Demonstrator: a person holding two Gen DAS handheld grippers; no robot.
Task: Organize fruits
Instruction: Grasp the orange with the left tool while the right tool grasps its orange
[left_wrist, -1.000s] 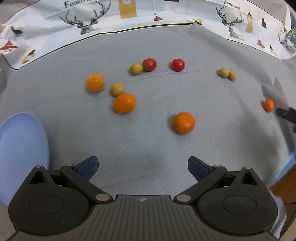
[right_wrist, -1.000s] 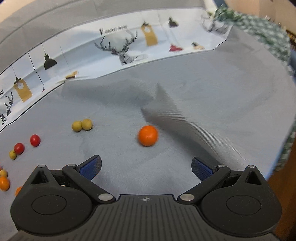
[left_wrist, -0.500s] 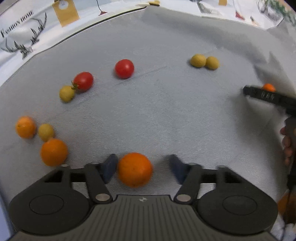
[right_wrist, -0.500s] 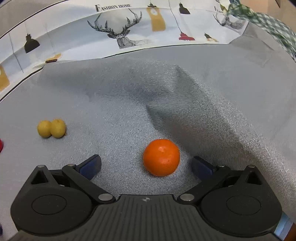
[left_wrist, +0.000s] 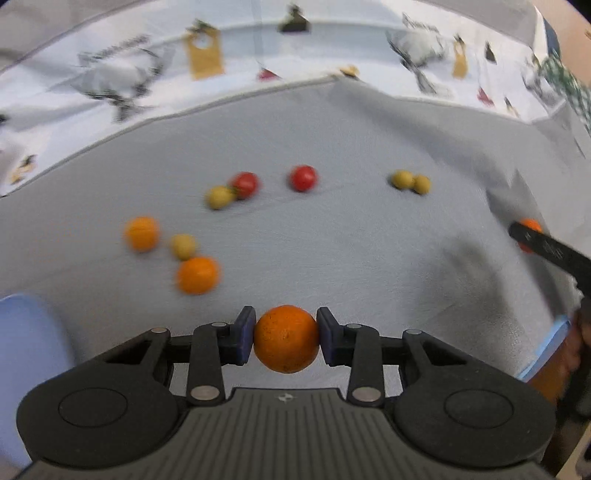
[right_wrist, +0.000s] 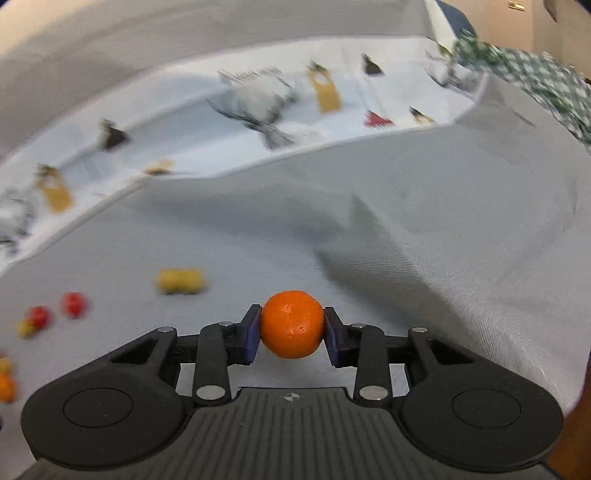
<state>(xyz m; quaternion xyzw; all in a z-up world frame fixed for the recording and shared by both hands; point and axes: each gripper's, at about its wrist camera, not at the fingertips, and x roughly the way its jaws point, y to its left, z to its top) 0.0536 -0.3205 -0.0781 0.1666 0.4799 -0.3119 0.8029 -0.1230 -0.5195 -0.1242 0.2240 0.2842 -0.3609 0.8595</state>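
My left gripper (left_wrist: 286, 338) has its blue pads pressed on both sides of an orange (left_wrist: 286, 345), its jaws still closing, just above the grey cloth (left_wrist: 332, 251). In the right wrist view my right gripper (right_wrist: 291, 326) grips a smaller orange (right_wrist: 291, 325) the same way, jaws also closing. Two more oranges (left_wrist: 197, 275) (left_wrist: 142, 233) lie on the cloth to the left. Beyond them lie red tomatoes (left_wrist: 303, 178) (left_wrist: 244, 184) and yellow-green fruits (left_wrist: 402, 179) (left_wrist: 183, 246) (left_wrist: 219, 196).
A pale blue plate (left_wrist: 26, 354) sits at the near left edge. The other hand-held gripper (left_wrist: 546, 247) reaches in at the right edge of the left wrist view. A raised fold in the cloth (right_wrist: 369, 236) lies ahead of the right gripper. A printed white cloth (left_wrist: 129, 74) borders the far side.
Both grippers went from wide open to closed, each on an orange. Both then rose and drew back, so the fruits behind look farther away.
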